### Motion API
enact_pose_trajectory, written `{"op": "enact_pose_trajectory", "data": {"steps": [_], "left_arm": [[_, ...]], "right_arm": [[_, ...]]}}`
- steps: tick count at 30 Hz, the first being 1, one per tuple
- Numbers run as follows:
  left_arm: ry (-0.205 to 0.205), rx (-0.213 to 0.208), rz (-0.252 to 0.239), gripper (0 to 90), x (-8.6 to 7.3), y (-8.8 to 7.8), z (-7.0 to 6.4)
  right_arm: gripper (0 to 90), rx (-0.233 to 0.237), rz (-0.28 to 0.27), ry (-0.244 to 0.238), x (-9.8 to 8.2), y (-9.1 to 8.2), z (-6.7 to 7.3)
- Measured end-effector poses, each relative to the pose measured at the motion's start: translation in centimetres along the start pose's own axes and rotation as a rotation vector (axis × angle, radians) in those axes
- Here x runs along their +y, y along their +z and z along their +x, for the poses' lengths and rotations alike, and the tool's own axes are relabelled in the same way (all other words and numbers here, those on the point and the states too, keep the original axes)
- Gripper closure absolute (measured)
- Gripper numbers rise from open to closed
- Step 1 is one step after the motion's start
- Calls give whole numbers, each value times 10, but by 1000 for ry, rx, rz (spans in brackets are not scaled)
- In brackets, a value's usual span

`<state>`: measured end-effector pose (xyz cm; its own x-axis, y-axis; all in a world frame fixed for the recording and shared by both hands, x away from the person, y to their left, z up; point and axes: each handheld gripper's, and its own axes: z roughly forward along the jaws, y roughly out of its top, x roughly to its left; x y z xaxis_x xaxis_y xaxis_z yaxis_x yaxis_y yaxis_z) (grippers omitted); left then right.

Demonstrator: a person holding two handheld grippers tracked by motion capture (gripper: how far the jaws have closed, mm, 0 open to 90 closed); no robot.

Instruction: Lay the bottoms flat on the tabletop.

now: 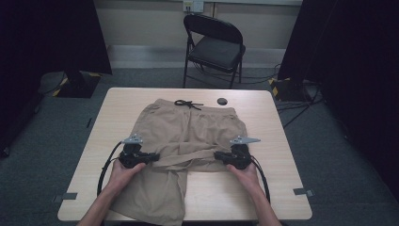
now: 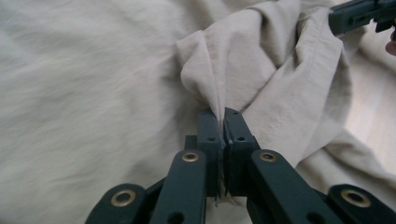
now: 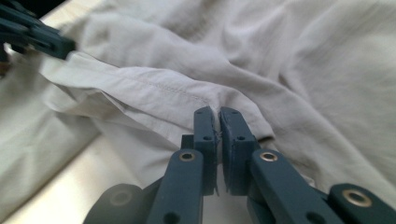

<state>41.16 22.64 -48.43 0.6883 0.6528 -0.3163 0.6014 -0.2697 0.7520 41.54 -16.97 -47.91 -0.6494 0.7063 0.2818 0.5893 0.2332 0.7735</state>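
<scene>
Claw on the left [image 2: 223, 122] and right claw [image 3: 218, 119] each pinch the unlabelled beige shorts [image 1: 188, 127].

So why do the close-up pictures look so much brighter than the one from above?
High view: dim room, dark curtains, khaki shorts evenly lit on the table. Left gripper view: pale, washed-out fabric, smeared at left. Right gripper view: nearest parts of the tongs and far cloth soft.
</scene>
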Motion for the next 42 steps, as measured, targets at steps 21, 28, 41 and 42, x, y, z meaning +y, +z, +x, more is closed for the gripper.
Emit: {"op": "enact_pose_trajectory", "data": {"steps": [21, 28, 41, 42], "left_arm": [[96, -201, -34, 868, 15, 5, -76], [132, -252, -36, 863, 19, 4, -102], [192, -378, -44, 819, 29, -7, -141], [198, -381, -40, 797, 29, -7, -142]], "right_arm": [[857, 4, -135, -26, -27, -128, 19], [856, -10, -170, -43, -33, -164, 31], [838, -76, -231, -71, -46, -218, 44], [804, -87, -237, -72, -47, -220, 45]]}}
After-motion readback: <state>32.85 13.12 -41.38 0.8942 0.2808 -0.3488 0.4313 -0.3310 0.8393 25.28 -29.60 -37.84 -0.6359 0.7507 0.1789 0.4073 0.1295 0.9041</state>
